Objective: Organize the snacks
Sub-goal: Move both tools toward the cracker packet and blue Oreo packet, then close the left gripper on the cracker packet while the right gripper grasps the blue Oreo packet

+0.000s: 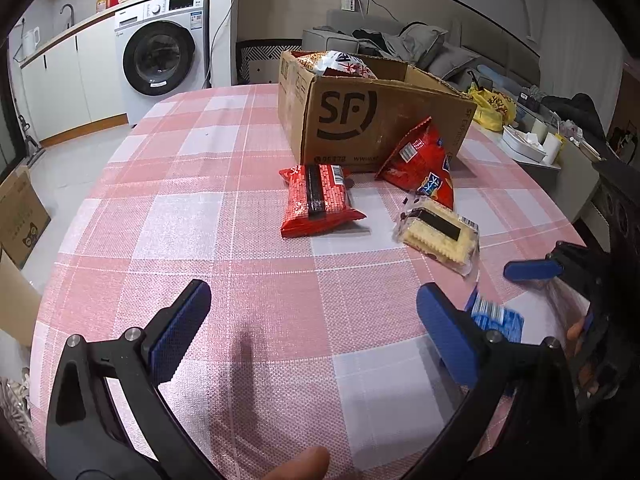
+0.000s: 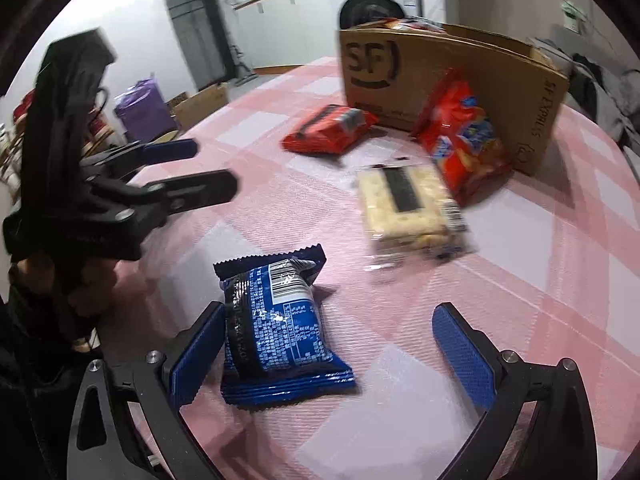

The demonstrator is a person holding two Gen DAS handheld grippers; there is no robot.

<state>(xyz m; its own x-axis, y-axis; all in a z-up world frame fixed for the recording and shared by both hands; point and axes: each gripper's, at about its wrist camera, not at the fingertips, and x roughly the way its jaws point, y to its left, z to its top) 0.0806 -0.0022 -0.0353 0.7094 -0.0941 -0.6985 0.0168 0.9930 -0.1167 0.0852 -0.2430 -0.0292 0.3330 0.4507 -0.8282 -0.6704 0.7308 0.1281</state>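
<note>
Nearest, the right gripper (image 2: pixel 328 344) stands wide around the blue packet (image 2: pixel 276 320) on the checked tablecloth (image 2: pixel 540 280), one pad touching its side, apparently lined up to pinch it. The left gripper (image 1: pixel 312 332) hangs spread over bare cloth, holding nothing. Beyond lie the cracker pack (image 2: pixel 408 208) and two red bags (image 2: pixel 332 128), just before the cardboard box (image 2: pixel 480 80), probably their destination.

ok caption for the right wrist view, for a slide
Open right gripper straddling a blue snack packet on the pink checked tablecloth, with crackers, red packets and an SF cardboard box beyond.
</note>
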